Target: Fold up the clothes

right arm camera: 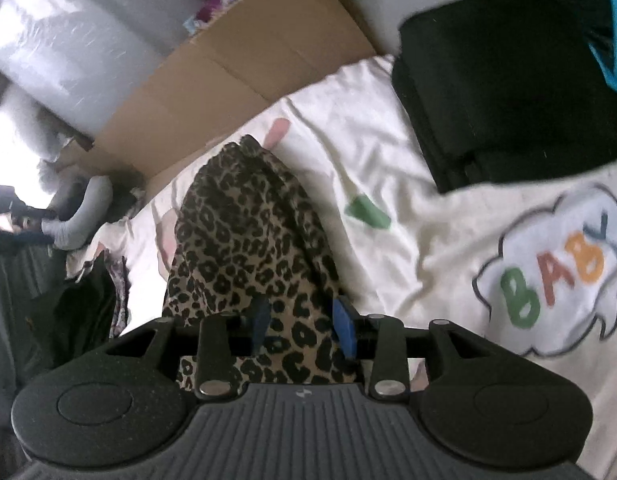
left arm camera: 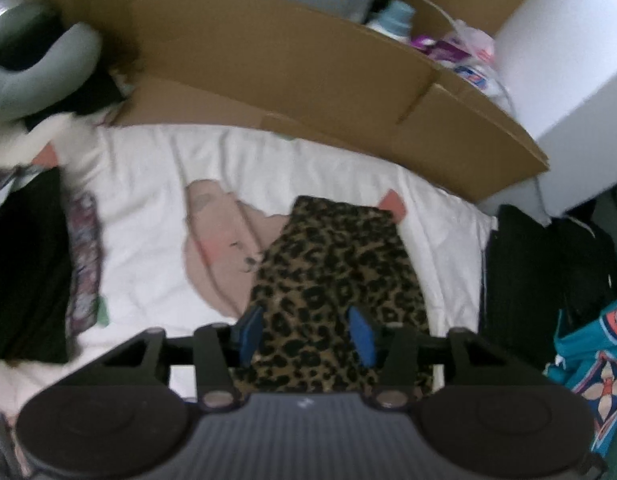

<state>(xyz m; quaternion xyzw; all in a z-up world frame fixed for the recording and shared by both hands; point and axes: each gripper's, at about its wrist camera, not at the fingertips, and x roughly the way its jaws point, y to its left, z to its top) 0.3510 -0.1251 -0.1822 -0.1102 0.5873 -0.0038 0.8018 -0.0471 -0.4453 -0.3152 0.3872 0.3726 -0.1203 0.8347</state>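
Observation:
A leopard-print garment (left arm camera: 332,264) lies folded into a long strip on a white printed blanket (left arm camera: 148,184). My left gripper (left arm camera: 306,332) hovers over the garment's near end, open, its blue pads (left arm camera: 250,330) apart with only flat cloth showing below the gap. In the right wrist view the same garment (right arm camera: 244,224) runs away from me across the blanket (right arm camera: 388,128). My right gripper (right arm camera: 302,324) stands open above its near end, and the blue pads (right arm camera: 344,330) do not pinch the cloth.
A flattened cardboard box (left arm camera: 308,64) borders the blanket's far side. Dark folded clothes (left arm camera: 548,272) and a teal garment (left arm camera: 596,360) lie at the right, more dark clothes (left arm camera: 24,264) at the left. A black stack (right arm camera: 508,92) and a "BABY" print (right arm camera: 556,272) show in the right view.

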